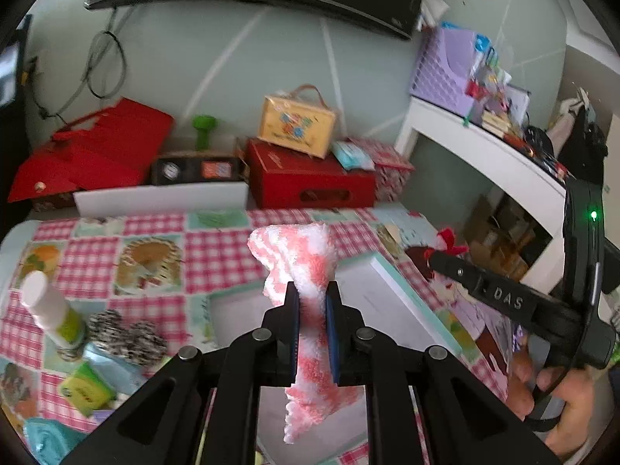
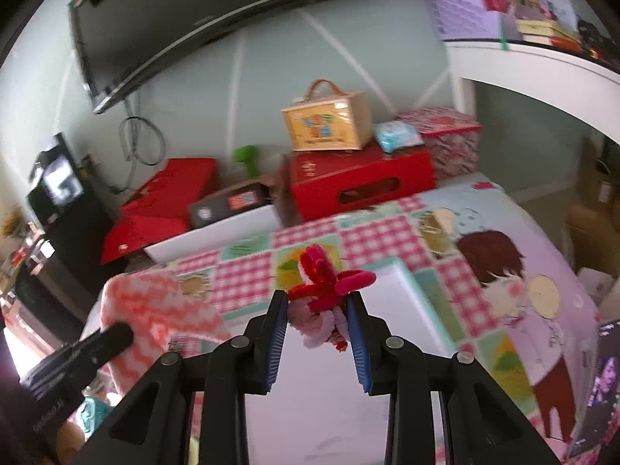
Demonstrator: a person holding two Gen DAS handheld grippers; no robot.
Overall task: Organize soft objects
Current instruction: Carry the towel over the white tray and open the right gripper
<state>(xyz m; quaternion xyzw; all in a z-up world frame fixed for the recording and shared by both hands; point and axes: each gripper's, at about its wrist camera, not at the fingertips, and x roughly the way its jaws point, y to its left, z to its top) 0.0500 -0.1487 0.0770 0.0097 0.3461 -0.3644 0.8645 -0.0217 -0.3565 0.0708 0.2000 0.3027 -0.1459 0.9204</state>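
Left wrist view: your left gripper (image 1: 313,325) clamps the pink-and-white fluffy cloth (image 1: 300,267), your right gripper (image 2: 317,333) pinches the red chenille toy (image 2: 325,294), both aloft over the white tray (image 1: 372,302); next, lower and release.

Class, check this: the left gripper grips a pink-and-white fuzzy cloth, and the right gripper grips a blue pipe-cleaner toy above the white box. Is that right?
Not quite: the pipe-cleaner toy is red and pink, as the right wrist view shows. The right gripper does hold it above the white box, and the left gripper grips the pink-and-white fuzzy cloth.
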